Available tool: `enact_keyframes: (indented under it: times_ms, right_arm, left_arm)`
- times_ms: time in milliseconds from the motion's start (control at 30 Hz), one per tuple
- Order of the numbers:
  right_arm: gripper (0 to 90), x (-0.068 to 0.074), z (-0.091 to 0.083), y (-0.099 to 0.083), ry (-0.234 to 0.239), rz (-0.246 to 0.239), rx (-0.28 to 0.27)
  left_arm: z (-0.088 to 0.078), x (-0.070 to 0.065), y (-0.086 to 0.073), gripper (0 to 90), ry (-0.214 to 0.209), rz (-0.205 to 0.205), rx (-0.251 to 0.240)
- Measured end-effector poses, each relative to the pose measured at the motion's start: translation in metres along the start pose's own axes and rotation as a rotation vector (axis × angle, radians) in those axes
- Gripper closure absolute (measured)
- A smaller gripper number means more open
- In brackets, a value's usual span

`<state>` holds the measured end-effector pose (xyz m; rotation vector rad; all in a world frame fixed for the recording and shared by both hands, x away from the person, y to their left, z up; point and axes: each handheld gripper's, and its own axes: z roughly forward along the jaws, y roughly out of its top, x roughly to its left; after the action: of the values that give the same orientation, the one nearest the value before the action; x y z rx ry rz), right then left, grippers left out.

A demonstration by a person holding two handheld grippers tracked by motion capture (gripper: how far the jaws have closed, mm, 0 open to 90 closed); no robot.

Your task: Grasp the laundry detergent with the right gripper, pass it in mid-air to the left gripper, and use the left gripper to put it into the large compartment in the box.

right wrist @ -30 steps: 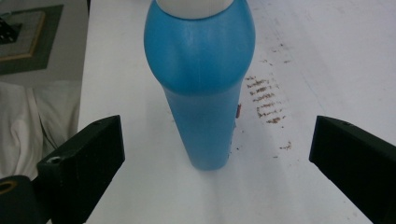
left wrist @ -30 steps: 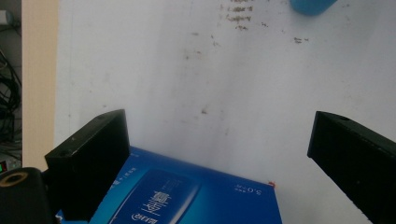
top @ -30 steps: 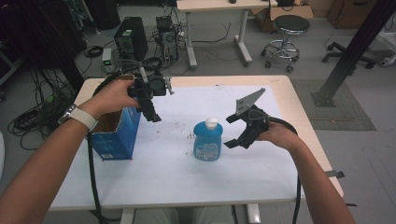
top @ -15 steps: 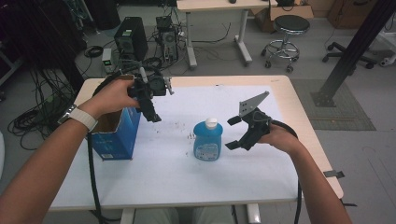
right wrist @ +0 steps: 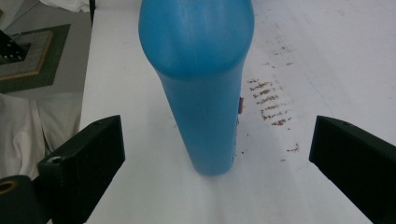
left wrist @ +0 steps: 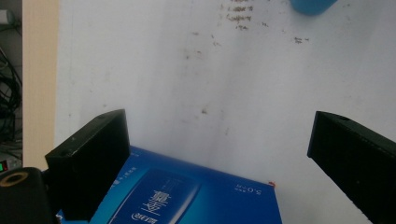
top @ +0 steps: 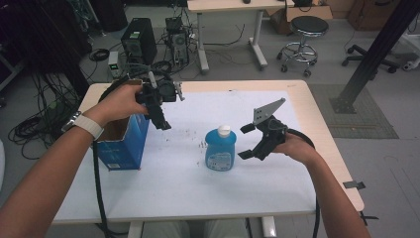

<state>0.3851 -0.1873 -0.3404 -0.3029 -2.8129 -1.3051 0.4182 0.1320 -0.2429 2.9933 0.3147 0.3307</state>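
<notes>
The right gripper (top: 251,141) is seen to have been brought slightly nearer the bottle (top: 219,150) than it was a second ago, when a wider gap lay between them. Its jaws are spread wide apart and nothing is held. In the right gripper view the bottle (right wrist: 201,84) is framed between the two black jaws, standing upright on the white table (right wrist: 327,56), not yet touched. From this a side grasp of the bottle is judged to be in preparation, with the approach nearly lined up and the closing not yet begun.

The bottle is placed near the middle of the table (top: 173,198), blue with a white cap; what it contains cannot be told, as its wall is opaque.

Farther left, the left gripper (top: 161,116) is held above the near corner of the blue box (top: 124,144), much where it was a second ago. Its jaws are likewise apart and empty, as is shown in the left gripper view, where the printed box (left wrist: 187,196) lies below them. The box is open at the top, with brown inner walls; nothing can be made out inside it.

Beyond the table, computer towers (top: 153,44) and a stool (top: 302,34) are set on the floor.
</notes>
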Motion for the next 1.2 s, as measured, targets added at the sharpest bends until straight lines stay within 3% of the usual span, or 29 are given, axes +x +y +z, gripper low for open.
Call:
enact_keyframes:
  times_ms: [1200]
  right_arm:
    - [3.7, 0.004, 0.039, 0.001, 0.018, -0.014, -0.053]
  left_arm:
    - [0.000, 0.000, 0.001, 6.5, -0.001, -0.009, -0.006]
